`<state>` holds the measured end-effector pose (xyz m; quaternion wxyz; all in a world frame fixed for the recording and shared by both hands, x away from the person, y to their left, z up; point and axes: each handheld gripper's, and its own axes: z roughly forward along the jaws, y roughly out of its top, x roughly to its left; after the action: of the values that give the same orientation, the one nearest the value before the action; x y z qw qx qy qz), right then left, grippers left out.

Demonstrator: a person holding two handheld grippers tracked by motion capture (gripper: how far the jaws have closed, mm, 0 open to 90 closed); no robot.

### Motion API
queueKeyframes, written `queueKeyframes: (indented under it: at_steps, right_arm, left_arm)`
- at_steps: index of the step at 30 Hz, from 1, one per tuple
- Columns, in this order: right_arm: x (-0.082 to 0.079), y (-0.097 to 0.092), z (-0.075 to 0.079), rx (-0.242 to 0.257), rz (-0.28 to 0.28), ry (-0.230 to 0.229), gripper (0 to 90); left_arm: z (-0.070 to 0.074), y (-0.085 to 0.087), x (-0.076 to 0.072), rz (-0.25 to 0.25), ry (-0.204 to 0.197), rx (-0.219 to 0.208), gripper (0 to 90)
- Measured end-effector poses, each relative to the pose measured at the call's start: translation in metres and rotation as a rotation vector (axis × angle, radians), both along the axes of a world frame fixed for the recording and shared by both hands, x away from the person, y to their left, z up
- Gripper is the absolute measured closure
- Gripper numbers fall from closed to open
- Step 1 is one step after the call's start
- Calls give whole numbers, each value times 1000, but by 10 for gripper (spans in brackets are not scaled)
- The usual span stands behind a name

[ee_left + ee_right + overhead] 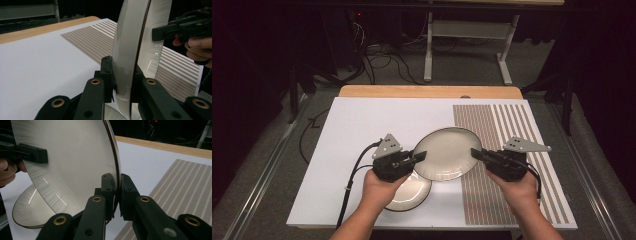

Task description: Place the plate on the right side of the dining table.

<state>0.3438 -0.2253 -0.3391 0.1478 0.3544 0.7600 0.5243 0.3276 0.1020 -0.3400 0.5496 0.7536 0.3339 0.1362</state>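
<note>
Item: cream plate with dark rim (447,153), held clear of the counter (362,125) between two claws. Left claw (417,157) is clamped on its left edge, right claw (478,154) on the opposite edge; a grip on both sides likely keeps the shallow dish level and steady. Beneath and to the left: a second plate (412,192) resting on the white board, partly overlapped. Striped mat (512,130) lies at right, a possible destination.

Partly hidden plates

The lower plate (412,192) lies half covered by the left hand (379,187) and the raised plate (447,152), whose top both gripper views cut off.
</note>
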Motion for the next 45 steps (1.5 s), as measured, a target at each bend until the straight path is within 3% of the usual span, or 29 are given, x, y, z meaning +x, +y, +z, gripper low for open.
queueKeyframes:
  at_steps: [14, 23, 33, 45]
  right_arm:
    - [-8, -53, 3, 8, -95, -7, 855]
    - [-9, -81, -2, 17, -156, -3, 855]
    - [-6, -117, -24, 23, -229, 42, 855]
    - [-5, -143, -40, 26, -287, 81, 859]
  left_arm:
    - [6, -51, 18, -56, 10, 25, 790]
    - [5, -87, 35, -83, 42, 47, 780]
    - [-13, -130, 56, -99, 104, 81, 765]
    - [-33, -159, 71, -104, 178, 77, 748]
